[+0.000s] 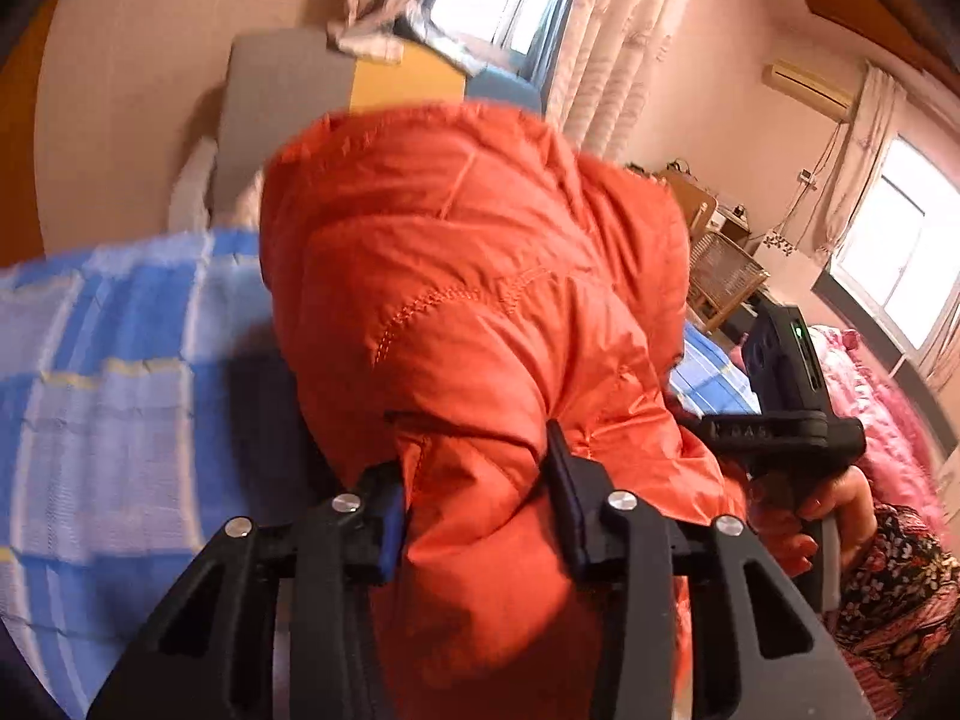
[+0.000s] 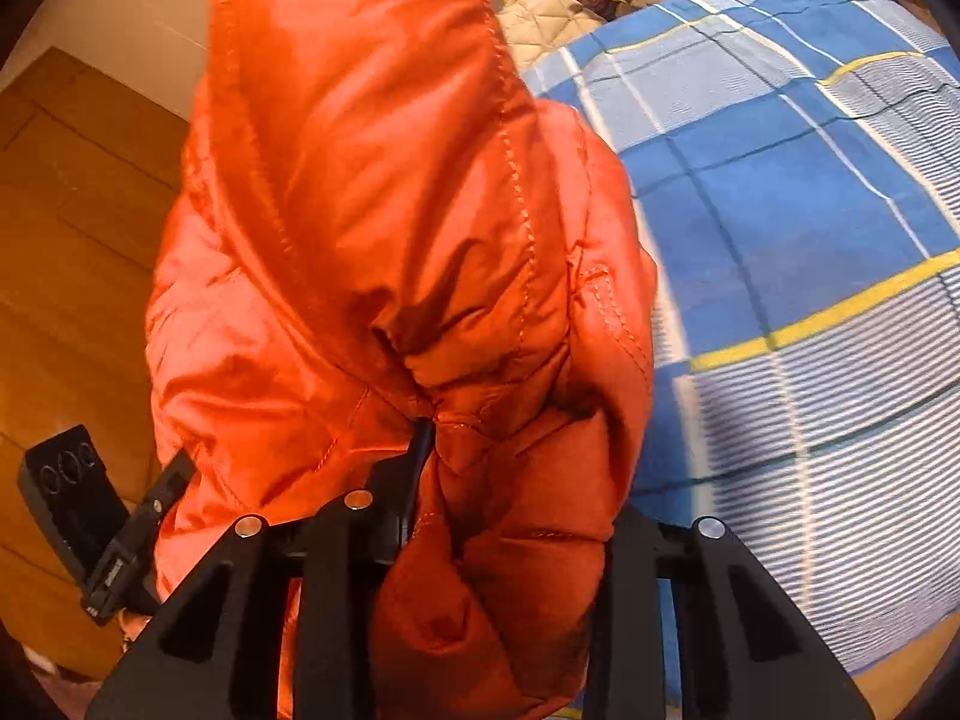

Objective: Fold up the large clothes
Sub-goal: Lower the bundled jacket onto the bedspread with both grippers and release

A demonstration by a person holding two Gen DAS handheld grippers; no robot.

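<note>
An orange padded jacket [image 1: 468, 312] hangs in the air above the bed, bunched and filling the middle of the left wrist view. My left gripper [image 1: 480, 480] is shut on a thick fold of it. The jacket [image 2: 384, 228] also fills the middle of the right wrist view, where my right gripper [image 2: 510, 468] is shut on another bunched fold. The right gripper's body and the hand that holds it [image 1: 798, 438] show at the right of the left wrist view. The left gripper's body [image 2: 90, 516] shows at the lower left of the right wrist view.
A blue checked bedsheet [image 2: 810, 252] covers the bed below the jacket. Pillows and a beige quilted cloth [image 2: 552, 18] lie at the bed's head. A pink quilt [image 1: 882, 420] lies to the right. Wooden floor [image 2: 72, 240] lies beside the bed. Windows with curtains [image 1: 618, 30] stand behind.
</note>
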